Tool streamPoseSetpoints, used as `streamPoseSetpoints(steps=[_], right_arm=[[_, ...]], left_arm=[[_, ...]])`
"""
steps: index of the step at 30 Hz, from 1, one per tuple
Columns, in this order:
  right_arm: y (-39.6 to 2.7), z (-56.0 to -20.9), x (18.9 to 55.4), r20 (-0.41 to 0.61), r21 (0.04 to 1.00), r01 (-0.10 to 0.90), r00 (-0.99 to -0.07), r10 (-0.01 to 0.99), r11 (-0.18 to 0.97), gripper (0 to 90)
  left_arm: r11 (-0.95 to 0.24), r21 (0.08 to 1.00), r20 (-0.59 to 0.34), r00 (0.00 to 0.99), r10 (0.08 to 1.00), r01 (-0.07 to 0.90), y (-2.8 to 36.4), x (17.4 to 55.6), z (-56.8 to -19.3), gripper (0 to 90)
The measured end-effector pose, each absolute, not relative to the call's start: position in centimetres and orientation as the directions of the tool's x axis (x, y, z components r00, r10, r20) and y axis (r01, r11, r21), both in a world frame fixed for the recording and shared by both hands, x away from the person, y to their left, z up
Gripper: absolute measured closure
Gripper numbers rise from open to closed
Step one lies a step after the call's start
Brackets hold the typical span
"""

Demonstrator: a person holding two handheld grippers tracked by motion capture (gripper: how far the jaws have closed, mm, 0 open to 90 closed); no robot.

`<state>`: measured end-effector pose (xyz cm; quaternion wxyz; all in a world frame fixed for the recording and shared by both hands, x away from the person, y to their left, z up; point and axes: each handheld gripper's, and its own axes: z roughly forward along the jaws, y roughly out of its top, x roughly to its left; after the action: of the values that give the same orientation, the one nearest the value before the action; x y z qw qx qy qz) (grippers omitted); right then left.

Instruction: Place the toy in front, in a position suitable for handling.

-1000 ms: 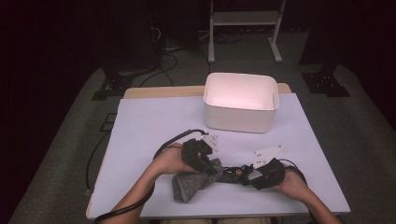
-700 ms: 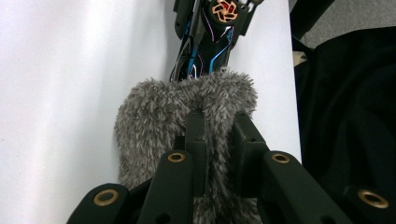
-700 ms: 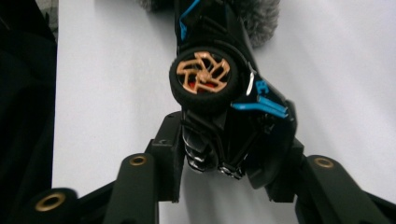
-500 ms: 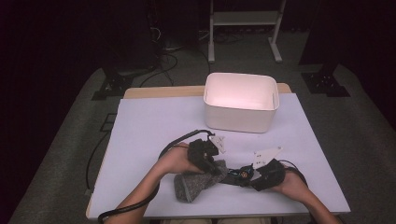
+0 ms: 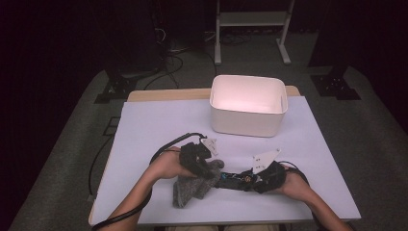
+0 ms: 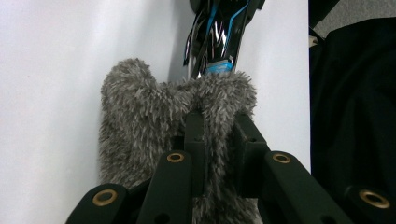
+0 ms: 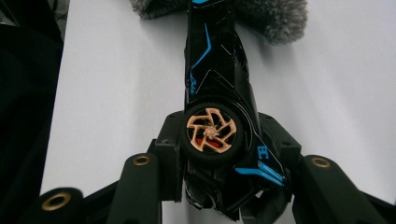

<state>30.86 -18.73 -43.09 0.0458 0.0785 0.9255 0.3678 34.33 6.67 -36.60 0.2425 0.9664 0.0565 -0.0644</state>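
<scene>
Grey fuzzy sock (image 5: 192, 185) lies at 6 o'clock on the worktop (image 5: 159, 125); its lower end is cut off in the left gripper view. Left tongs (image 6: 219, 135) are clenched on its pile. Right tongs (image 7: 217, 151), jaws just closing, grasp a black-and-blue toy car (image 7: 215, 93) by its copper-spoked wheel; its nose is hidden under the sock. The marking on the car's side is illegible. White bin (image 5: 248, 103) stands at 12 o'clock.

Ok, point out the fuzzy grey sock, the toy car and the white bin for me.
fuzzy grey sock (image 6: 140, 112), left gripper view, on its fluffy bulge left of the jaws.
toy car (image 7: 215, 60), right gripper view, on the black body above the copper wheel.
white bin (image 5: 245, 122), high view, on its near outer wall.
</scene>
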Motion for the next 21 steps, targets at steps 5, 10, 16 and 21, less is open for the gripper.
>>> streamPoseSetpoints(steps=[5, 10, 16, 21], right_arm=[[-16.5, -43.0, 31.7, -0.032, 0.679, 0.078, -0.99, 0.136, 0.73, 56.8], [-14.1, -43.0, 32.2, -0.041, 0.682, 0.049, -0.994, 0.106, 0.73, 56.8], [-13.9, -43.3, 32.1, -0.042, 0.701, 0.052, -0.993, 0.113, 0.712, 56.8], [-14.0, -43.2, 32.0, -0.042, 0.698, 0.054, -0.992, 0.115, 0.714, 56.9]], left_arm=[[-0.879, 0.459, -0.145, 0.987, 0.072, 0.132, 6.6, 34.3, -36.1, 78.7], [-0.885, 0.45, -0.154, 0.986, 0.055, 0.12, 5.4, 34.2, -36.4, 78.6], [-0.887, 0.451, -0.15, 0.988, 0.034, 0.099, 4.8, 34.3, -36.5, 78.8], [-0.878, 0.461, -0.15, 0.986, 0.068, 0.13, 6.4, 34.5, -36.4, 78.6]])
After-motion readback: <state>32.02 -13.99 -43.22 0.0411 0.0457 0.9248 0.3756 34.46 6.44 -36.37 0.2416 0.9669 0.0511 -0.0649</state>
